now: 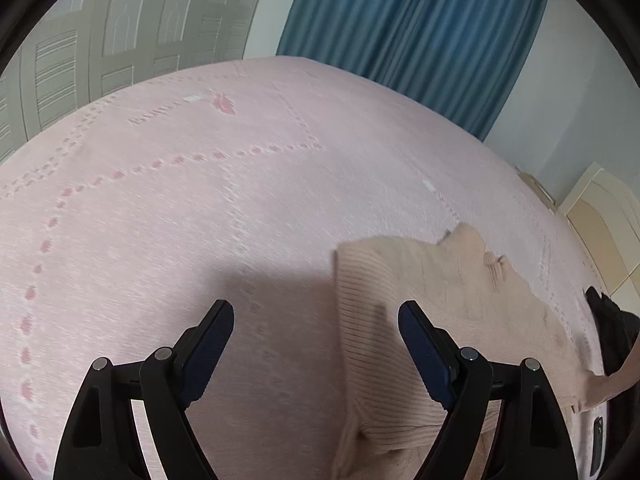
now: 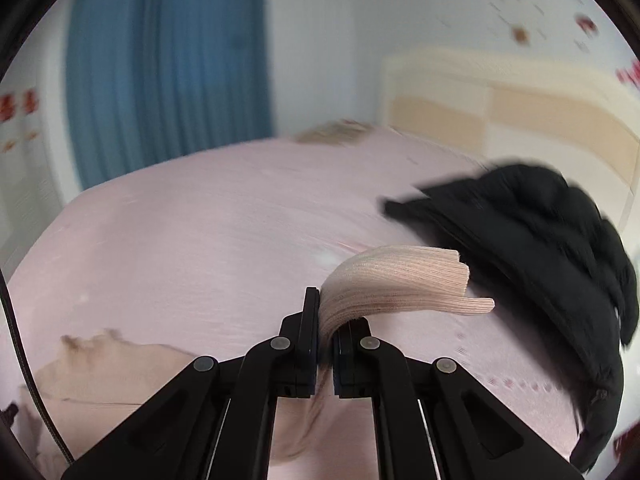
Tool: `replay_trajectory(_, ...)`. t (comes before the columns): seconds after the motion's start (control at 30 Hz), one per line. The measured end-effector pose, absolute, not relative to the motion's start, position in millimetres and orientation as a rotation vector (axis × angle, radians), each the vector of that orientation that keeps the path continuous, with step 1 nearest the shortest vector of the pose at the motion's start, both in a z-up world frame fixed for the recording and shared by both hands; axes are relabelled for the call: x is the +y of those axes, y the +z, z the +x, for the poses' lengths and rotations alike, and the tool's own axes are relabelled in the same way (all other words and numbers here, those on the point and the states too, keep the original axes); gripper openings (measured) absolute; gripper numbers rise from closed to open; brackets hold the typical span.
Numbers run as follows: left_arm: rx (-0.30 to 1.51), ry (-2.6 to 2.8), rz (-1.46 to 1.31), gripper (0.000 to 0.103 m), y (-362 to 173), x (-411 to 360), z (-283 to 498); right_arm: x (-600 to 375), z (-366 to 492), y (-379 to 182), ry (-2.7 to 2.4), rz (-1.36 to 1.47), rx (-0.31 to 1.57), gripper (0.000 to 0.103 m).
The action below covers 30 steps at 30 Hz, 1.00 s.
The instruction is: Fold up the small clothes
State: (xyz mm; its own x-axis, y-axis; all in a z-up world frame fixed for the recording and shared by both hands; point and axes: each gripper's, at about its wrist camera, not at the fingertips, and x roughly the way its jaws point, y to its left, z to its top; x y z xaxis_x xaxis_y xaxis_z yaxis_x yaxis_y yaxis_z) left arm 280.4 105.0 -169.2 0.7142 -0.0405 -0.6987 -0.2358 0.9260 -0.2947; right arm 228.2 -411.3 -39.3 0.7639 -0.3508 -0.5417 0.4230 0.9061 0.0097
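A pale peach ribbed knit garment [image 1: 432, 300] lies on the pink bed sheet [image 1: 180, 208], at the lower right of the left wrist view. My left gripper [image 1: 316, 312] is open and empty, just above the sheet, with its right finger over the garment's left part. My right gripper [image 2: 326, 308] is shut on a ribbed edge of the same garment [image 2: 404, 284], which fans out past the fingertips. More of the garment [image 2: 104, 368] lies at the lower left of the right wrist view.
A black garment [image 2: 532, 248] lies crumpled on the sheet [image 2: 200, 240] to the right, also showing in the left wrist view [image 1: 612, 332]. A blue curtain [image 1: 420, 28], a grey wardrobe [image 1: 120, 36] and a cream headboard [image 2: 500, 108] border the bed.
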Motion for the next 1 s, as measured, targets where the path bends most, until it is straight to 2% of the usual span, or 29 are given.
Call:
replay_trajectory(0.2, 0.727, 0.242, -0.345, 0.083, -160, 135, 274, -268, 250, -10, -0.188, 0.039, 0.549, 0.005)
replay_trajectory(0.37, 0.749, 0.227, -0.505, 0.083, -167, 174, 271, -140, 270, -39, 0.068, 0.081, 0.633, 0.007)
replay_trajectory(0.43, 0.749, 0.172, -0.519, 0.083, -167, 176, 270, -108, 279, -66, 0.166, 0.134, 0.698, 0.013)
replay_trajectory(0.47, 0.745, 0.157, -0.510, 0.083, -166, 174, 270, -93, 284, -86, 0.244, 0.181, 0.760, 0.030)
replay_trajectory(0.5, 0.740, 0.146, -0.490, 0.083, -165, 170, 270, -85, 289, -103, 0.293, 0.221, 0.825, 0.043)
replay_trajectory(0.6, 0.735, 0.087, -0.462, 0.083, -162, 156, 269, -96, 290, -137, 0.311, 0.321, 0.907, 0.043)
replay_trajectory(0.77, 0.754, -0.083, -0.460, 0.083, -161, 124, 276, -171, 274, -142, 0.191, 0.395, 0.851, 0.044)
replay_trajectory(1.0, 0.819, -0.155, -0.431, 0.080, -171, 87, 282, -271, 255, -147, -0.080, 0.262, 0.768, 0.051)
